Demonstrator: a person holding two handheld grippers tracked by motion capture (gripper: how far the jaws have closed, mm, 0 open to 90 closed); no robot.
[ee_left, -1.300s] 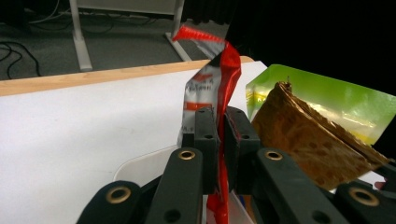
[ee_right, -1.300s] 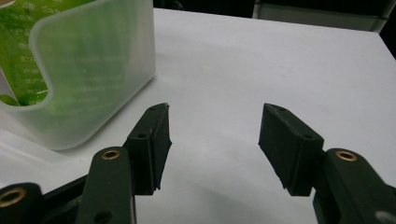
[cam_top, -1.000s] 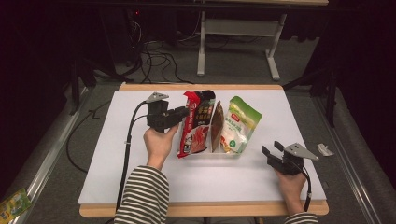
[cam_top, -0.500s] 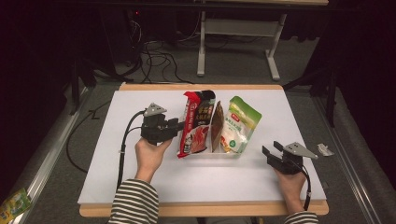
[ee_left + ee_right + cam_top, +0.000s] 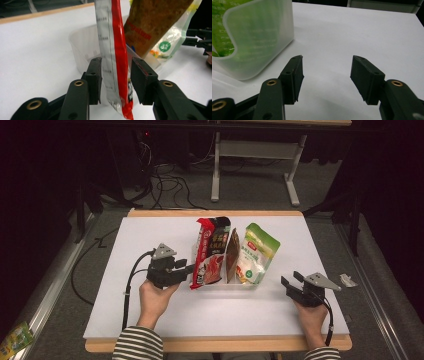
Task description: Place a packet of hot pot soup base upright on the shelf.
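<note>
White table (image 5: 150,320), clear tub (image 5: 82,47) mid-table, packets standing in it. The red packet (image 5: 120,65) leans out at the tub's left end, between the left gripper (image 5: 116,80), whose jaws have just been opening, pads off it. Right gripper (image 5: 292,285) sits near-right, jaws apart, empty.

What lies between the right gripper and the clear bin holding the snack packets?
Nothing: in the high view, bare white table separates the right gripper from the clear bin. The right gripper view shows its open jaws over bare tabletop, the bin's corner apart at left.
</note>
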